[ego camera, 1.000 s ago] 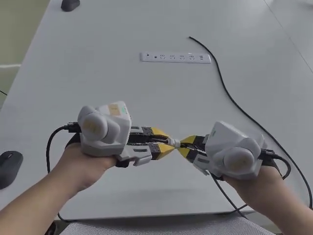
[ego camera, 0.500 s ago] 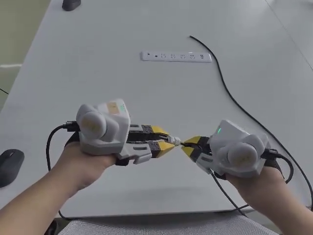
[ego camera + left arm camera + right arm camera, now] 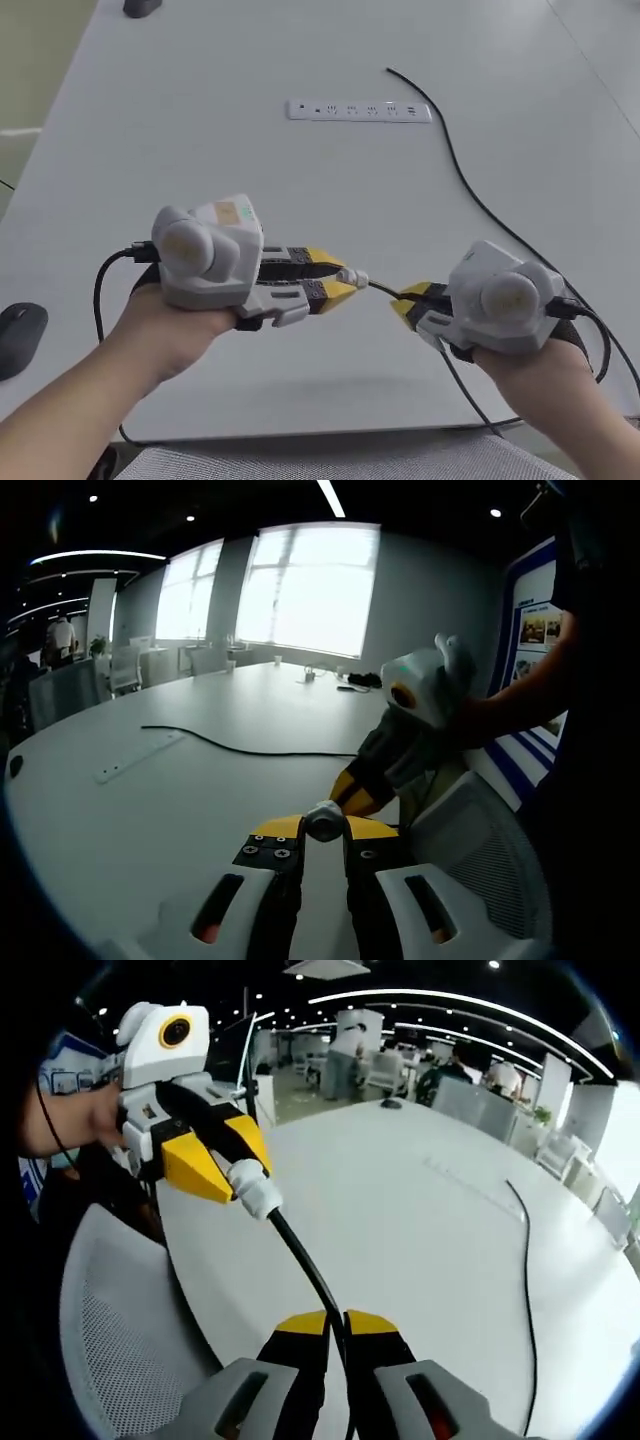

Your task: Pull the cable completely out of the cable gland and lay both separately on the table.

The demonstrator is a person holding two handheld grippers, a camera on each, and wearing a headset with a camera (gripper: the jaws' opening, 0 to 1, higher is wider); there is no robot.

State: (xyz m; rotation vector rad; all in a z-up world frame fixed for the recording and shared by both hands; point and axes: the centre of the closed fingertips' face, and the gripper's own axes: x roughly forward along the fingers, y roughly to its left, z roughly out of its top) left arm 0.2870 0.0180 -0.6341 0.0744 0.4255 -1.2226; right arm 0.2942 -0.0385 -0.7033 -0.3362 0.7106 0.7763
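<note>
The left tongs [image 3: 343,281] are clamped on the white cable gland [image 3: 352,277]. The right tongs [image 3: 404,298] are pinched shut on the black cable [image 3: 384,290] that runs out of it (a short bare stretch shows between the two). Gland and cable are held above the white worktop [image 3: 250,160], on the person's side of the power strip [image 3: 360,111] and well apart from it. A loose black cord [image 3: 460,175] lies to the right of the power strip.
</note>
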